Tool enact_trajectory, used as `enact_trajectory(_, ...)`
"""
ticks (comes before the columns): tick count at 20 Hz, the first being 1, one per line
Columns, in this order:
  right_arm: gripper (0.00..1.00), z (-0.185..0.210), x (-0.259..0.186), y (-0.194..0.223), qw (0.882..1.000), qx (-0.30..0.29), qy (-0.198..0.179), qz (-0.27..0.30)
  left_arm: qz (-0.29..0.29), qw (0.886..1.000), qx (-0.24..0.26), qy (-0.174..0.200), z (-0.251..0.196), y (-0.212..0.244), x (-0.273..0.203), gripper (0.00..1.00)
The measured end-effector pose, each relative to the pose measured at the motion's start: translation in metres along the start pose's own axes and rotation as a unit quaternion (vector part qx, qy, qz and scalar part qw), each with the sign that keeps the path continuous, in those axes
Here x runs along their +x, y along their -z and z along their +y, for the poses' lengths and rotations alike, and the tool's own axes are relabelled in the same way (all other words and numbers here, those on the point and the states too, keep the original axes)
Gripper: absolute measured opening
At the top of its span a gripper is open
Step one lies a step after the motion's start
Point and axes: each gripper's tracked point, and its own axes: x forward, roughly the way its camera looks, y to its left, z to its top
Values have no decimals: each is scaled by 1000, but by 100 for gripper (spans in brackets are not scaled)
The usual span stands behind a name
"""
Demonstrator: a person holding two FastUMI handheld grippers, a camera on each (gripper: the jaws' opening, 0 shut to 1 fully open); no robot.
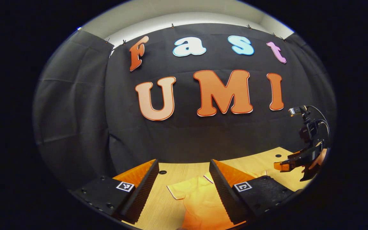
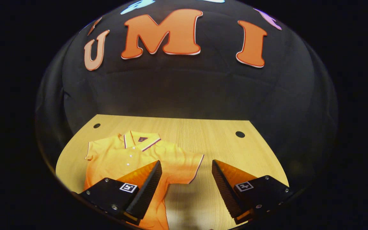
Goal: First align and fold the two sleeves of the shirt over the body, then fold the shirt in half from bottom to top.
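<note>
While the shirt lies flat: both hand-held grippers hang above it, apart from the cloth.
Shirt: an orange polo shirt (image 2: 129, 156) with a striped collar and small white buttons lies spread on the wooden desk (image 2: 209, 134), collar toward the booth wall, both short sleeves out to the sides and unfolded.
Place on the desk: the shirt sits toward the left of the desk in the right gripper view; in the left gripper view one sleeve and part of the body (image 1: 200, 195) show between the fingers.
Left hand-held gripper: the left hand-held gripper (image 1: 184, 188) has its fingers spread wide with nothing between them, above the shirt's sleeve side.
Right hand-held gripper: the right hand-held gripper (image 2: 187, 188) is spread wide and holds nothing; its left finger (image 2: 145, 188) overlaps the shirt body in the picture, its right finger over bare desk, just past the nearer sleeve.
Seen from the left gripper view: the right hand-held gripper (image 1: 281, 166) shows at the far right above the desk, held by a hand (image 1: 319, 159), cables rising from it.
Desk: two round holes near its far edge.
</note>
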Motion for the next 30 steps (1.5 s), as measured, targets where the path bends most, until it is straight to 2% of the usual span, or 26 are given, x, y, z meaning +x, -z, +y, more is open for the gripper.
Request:
enact_trajectory(7,87,-5,69,43,993,-6,-24,118,57,996,-1,-68,20,37,-15,97)
enact_trajectory(9,77,-9,84,54,989,-2,-23,149,71,994,2,-86,23,46,-23,97)
enact_trajectory(10,82,-11,92,59,986,-1,-22,163,78,992,2,-95,25,51,-28,97)
enact_trajectory(11,81,-13,100,64,984,-3,-22,177,86,991,1,-105,29,55,-31,97)
enact_trajectory(16,72,-18,135,81,972,10,-23,233,107,983,11,-146,41,65,-51,97)
enact_trajectory(19,71,-23,144,98,961,25,-24,274,112,981,14,-156,39,65,-52,98)
enact_trajectory(23,71,-23,154,114,950,32,-26,310,119,981,19,-151,26,65,-48,98)
enact_trajectory(25,70,-27,158,110,950,31,-15,310,123,982,21,-144,20,68,-47,99)
enact_trajectory(26,55,-27,160,112,949,30,-7,314,125,982,23,-140,15,69,-46,99)
enact_trajectory(29,41,-23,164,106,953,27,-10,302,127,983,25,-132,7,70,-44,99)
enact_trajectory(30,19,-21,163,106,953,33,-9,302,126,983,24,-131,5,70,-43,99)
